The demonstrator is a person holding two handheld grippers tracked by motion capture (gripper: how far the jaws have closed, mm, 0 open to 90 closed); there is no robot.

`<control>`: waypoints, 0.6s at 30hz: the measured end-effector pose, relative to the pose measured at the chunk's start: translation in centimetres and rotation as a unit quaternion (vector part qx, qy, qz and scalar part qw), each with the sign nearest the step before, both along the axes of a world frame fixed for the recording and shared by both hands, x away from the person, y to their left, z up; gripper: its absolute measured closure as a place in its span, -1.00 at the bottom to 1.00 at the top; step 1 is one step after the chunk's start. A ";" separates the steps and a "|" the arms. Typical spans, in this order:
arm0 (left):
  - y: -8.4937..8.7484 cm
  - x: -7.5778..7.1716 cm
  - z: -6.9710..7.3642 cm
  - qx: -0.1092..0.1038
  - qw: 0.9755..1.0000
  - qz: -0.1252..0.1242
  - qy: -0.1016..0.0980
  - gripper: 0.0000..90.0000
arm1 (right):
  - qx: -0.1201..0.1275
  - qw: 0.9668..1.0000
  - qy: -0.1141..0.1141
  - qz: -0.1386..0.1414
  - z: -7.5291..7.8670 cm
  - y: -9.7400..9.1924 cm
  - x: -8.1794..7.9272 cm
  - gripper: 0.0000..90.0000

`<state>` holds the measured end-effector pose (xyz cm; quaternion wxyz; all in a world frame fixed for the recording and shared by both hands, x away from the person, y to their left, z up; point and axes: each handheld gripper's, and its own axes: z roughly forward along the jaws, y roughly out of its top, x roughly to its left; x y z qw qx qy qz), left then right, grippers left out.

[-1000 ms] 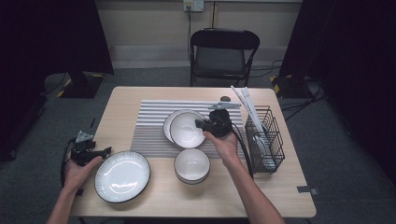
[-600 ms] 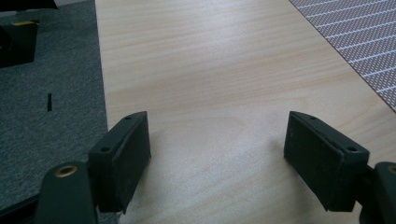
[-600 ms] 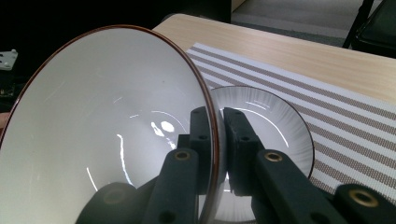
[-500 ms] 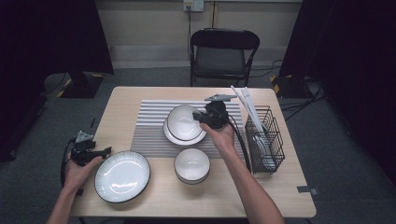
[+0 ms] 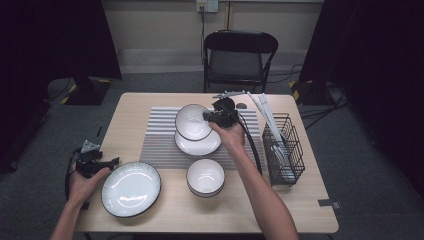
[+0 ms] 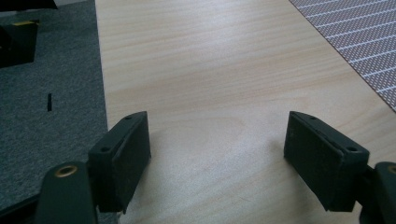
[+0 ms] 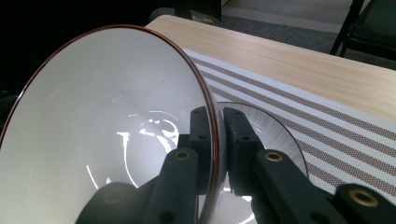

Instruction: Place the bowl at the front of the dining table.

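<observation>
White bowl (image 7: 107, 126), seemingly brown-rimmed; grey-and-white striped mat (image 5: 160, 135).

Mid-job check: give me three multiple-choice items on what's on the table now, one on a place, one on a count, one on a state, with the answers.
1. Where does the wire rack stand?
A. at the table's right side
B. on the chair
C. beside the left tongs

2. How many bowls and plates are there in all?
A. two
B. four
C. six

3. What are the right tongs doing?
A. hanging open over the mat
B. lying on the table
C. clamped on a bowl's rim

Answers:
1. A, the high view shows it at the right of the striped mat.
2. B: the lifted bowl, the plate under it, the bowl at the front and the large plate.
3. C, the right gripper view shows one jaw inside and one outside the rim.
</observation>
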<state>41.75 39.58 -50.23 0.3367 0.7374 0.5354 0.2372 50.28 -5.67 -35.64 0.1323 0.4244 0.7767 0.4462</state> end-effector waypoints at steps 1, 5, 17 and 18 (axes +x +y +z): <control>0.0 0.0 0.0 0.000 1.000 0.000 0.000 -0.50 | -0.001 1.000 0.002 -0.001 0.0 0.1 0.3 0.84; 0.0 0.0 0.0 0.000 1.000 0.000 0.000 -0.50 | -0.005 1.000 0.011 -0.014 -0.3 0.1 1.0 0.84; 0.0 0.0 0.0 0.000 1.000 0.000 0.000 -0.50 | -0.019 0.998 0.030 -0.043 -1.2 0.1 3.0 0.84; 0.0 0.0 0.0 0.000 1.000 0.000 0.000 -0.50 | -0.021 0.998 0.030 -0.044 -1.2 0.2 3.1 0.84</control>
